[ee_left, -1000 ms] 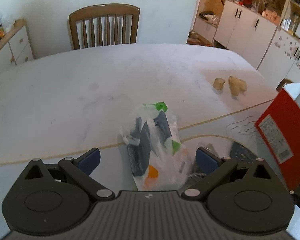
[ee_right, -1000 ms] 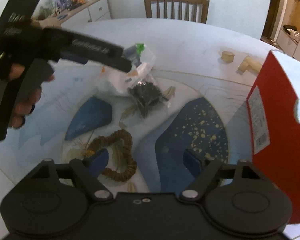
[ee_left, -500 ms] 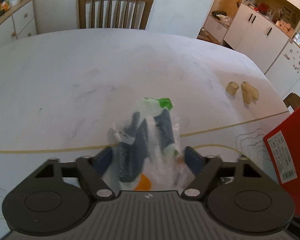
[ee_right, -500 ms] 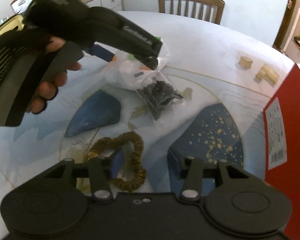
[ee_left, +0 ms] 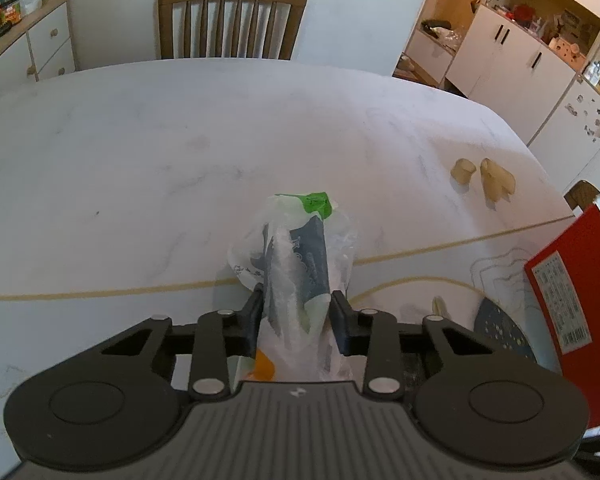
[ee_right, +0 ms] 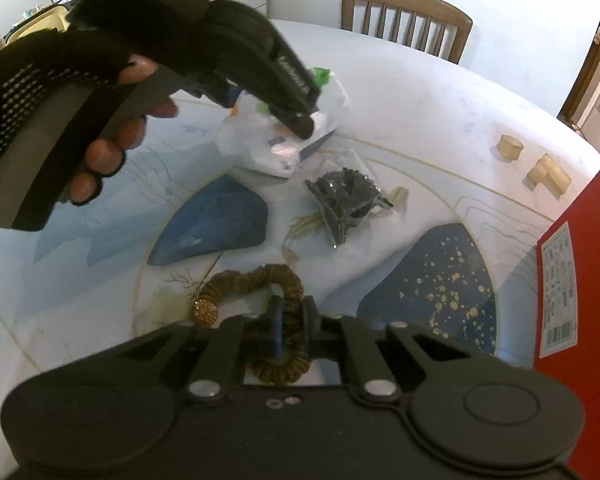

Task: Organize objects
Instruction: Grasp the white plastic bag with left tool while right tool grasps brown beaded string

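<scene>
Marble table [ee_left: 100, 168] is mid-tidy: my left gripper [ee_left: 296, 312] just clamped the plastic packet [ee_left: 300, 256], right gripper [ee_right: 292, 320] just pinched the brown scrunchie [ee_right: 256, 280]. Black hair claw [ee_right: 346, 196] waits, red box [ee_right: 580, 320] nearby.

- One red box [ee_right: 580, 280], the landmark at the table's right edge.
- Two beige wooden blocks [ee_right: 548, 170] just beyond the red box.
- Two clear plastic bags: one with blue packets [ee_left: 296, 260], one with dark pieces [ee_right: 346, 200], both left of the red box.
- One brown scrunchie [ee_right: 256, 280].
- One wooden chair [ee_left: 232, 20] far behind.
</scene>
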Demonstrator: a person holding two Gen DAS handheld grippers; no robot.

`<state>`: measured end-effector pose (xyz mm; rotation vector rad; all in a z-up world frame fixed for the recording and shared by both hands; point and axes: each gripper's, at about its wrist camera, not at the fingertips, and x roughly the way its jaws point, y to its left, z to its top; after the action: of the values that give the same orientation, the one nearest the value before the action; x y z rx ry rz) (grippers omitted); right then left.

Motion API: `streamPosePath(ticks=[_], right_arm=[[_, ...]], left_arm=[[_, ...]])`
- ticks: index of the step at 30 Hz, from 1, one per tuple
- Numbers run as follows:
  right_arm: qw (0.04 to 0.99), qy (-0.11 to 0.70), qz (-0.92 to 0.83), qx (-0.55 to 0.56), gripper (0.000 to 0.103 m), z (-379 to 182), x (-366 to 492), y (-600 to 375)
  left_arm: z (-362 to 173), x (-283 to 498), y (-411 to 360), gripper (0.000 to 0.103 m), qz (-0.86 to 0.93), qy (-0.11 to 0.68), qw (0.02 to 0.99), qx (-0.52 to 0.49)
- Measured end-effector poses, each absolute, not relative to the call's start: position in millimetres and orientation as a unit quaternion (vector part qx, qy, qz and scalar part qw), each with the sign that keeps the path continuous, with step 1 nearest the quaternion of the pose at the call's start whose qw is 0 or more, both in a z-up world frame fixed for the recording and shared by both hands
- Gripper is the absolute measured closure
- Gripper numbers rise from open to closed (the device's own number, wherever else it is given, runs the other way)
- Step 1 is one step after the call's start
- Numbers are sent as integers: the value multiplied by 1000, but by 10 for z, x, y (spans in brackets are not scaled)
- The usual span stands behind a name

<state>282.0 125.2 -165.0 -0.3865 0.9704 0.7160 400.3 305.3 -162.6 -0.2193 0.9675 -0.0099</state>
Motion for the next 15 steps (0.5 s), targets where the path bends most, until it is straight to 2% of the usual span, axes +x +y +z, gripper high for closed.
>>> streamPosePath(ticks=[15], right_arm=[[826,448,324,-114,96,-1201,2683,974]], left_arm=[[-1237,3366,2959,69,-20,462,882,-97]])
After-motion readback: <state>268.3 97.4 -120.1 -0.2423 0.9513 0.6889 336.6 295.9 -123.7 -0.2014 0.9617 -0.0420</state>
